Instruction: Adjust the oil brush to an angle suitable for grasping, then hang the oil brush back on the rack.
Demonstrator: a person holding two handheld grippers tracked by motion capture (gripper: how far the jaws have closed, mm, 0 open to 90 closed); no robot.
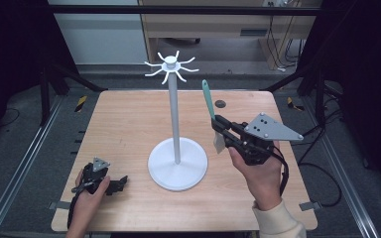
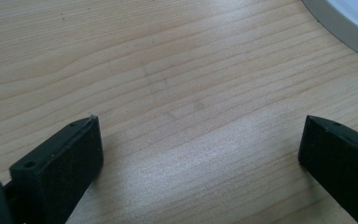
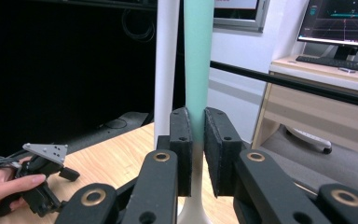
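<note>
A white stand (image 1: 175,119) with a round base (image 1: 177,163) and several hooks at its top (image 1: 170,66) rises from the middle of the wooden table (image 1: 124,124). My right gripper (image 1: 219,124), raised to the right of the pole, is shut on a spatula with a teal handle (image 1: 208,99) and a pale blade (image 1: 219,142) hanging below. In the right gripper view the teal handle (image 3: 198,60) stands upright between the pads, with the pole (image 3: 166,70) just behind. My left gripper (image 1: 123,181) rests open on the table at the front left, nothing between its fingers (image 2: 70,158).
A small dark round mark (image 1: 220,103) lies near the table's far edge. Black frame bars and floor rails flank the table. A desk with a monitor (image 3: 345,21) stands beyond. The stand's base edge (image 2: 349,23) is close to the left gripper.
</note>
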